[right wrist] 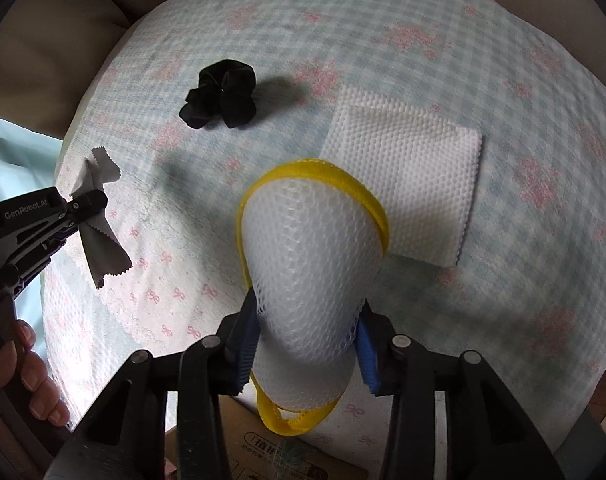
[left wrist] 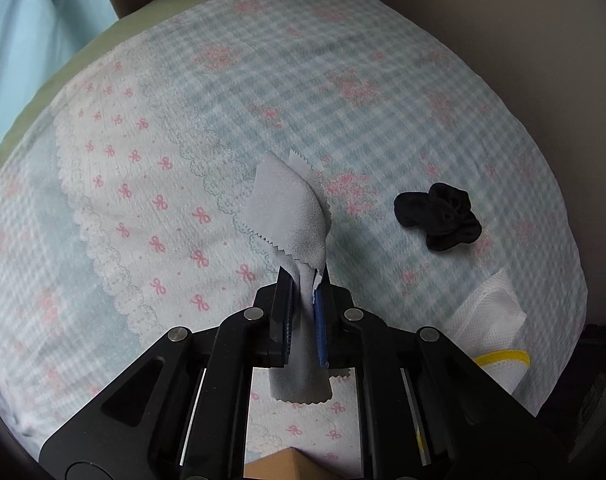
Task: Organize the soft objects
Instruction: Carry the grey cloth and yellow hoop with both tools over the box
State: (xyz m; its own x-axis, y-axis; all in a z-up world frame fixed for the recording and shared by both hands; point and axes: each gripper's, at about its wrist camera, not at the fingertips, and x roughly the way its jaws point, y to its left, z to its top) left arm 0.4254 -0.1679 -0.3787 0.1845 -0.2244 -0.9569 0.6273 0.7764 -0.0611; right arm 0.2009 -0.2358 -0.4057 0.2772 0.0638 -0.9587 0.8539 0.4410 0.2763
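Observation:
In the left wrist view my left gripper [left wrist: 303, 280] is shut on a grey cloth with zigzag edges [left wrist: 291, 208], which hangs lifted above the table. The right wrist view shows the same gripper [right wrist: 89, 204] and cloth [right wrist: 103, 248] at the left. My right gripper [right wrist: 307, 304] is shut on the yellow-trimmed end of a white mesh bag [right wrist: 311, 264]. The rest of the bag [right wrist: 407, 176] lies flat on the cloth-covered table. A black scrunchie [right wrist: 223, 96] lies loose on the table beyond both grippers, and also appears in the left view [left wrist: 439, 216].
A blue checked tablecloth with pink bows [right wrist: 423, 40] covers the round table. A cardboard box [right wrist: 263, 452] sits at the near edge below the grippers. A person's hand [right wrist: 27, 380] holds the left gripper's handle. Beige upholstery [right wrist: 43, 60] lies behind the table.

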